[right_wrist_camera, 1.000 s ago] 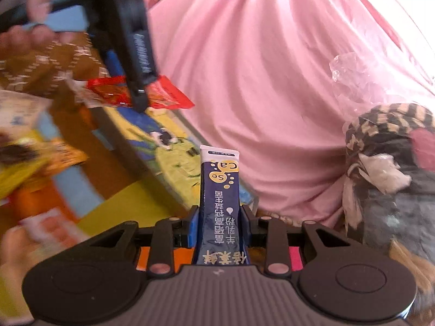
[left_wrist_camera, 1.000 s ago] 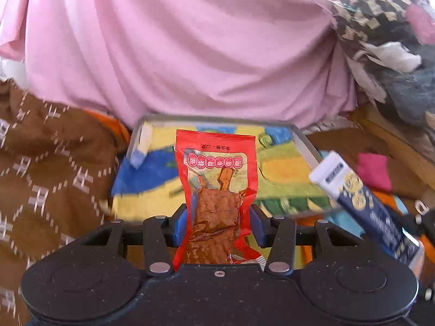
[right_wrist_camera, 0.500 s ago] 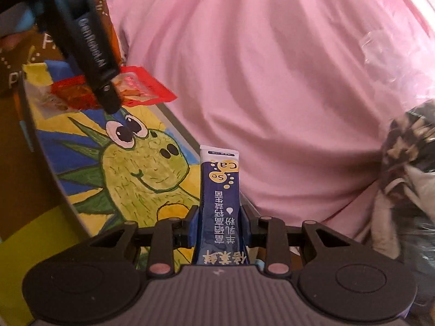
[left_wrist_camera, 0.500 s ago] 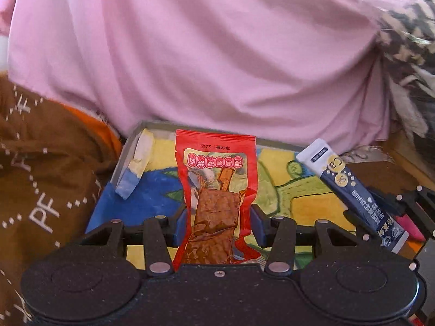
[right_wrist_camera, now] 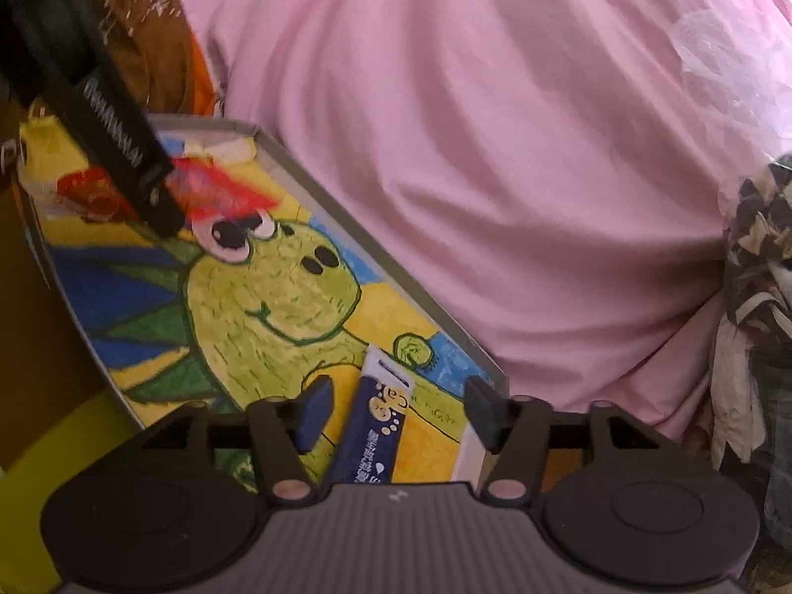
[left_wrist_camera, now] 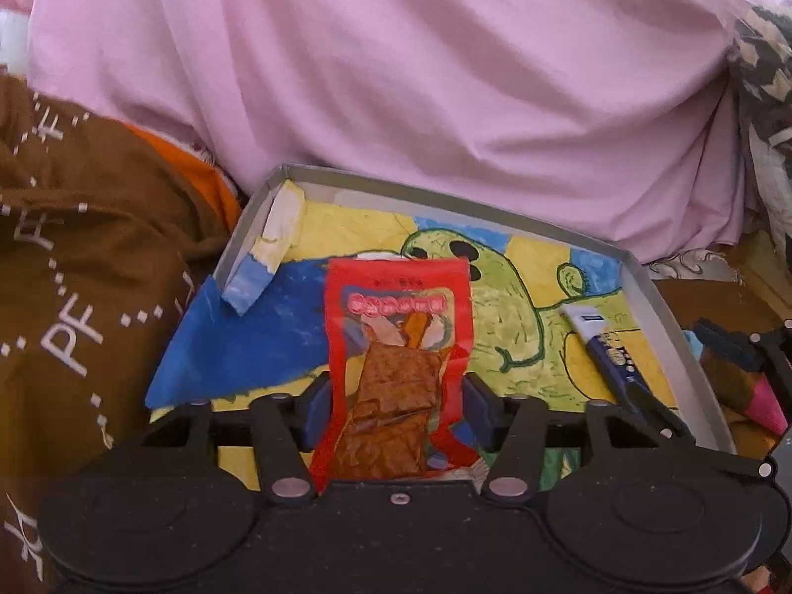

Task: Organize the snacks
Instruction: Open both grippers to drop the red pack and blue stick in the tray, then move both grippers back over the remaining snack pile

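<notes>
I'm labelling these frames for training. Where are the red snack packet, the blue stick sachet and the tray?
red snack packet (left_wrist_camera: 396, 371), left wrist view, brown centre of the pack.
blue stick sachet (right_wrist_camera: 378, 433), right wrist view, printed middle.
tray (right_wrist_camera: 346, 220), right wrist view, grey far rim.

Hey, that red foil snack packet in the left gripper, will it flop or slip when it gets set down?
The red foil snack packet probably flops: its top edge curls. It looks light and flat, so it should lie still in the grey-rimmed cartoon tray. The glossy film may slide a little.

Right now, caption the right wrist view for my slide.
Right gripper open over the dinosaur tray, blue stick packet lying between its fingers.
</notes>
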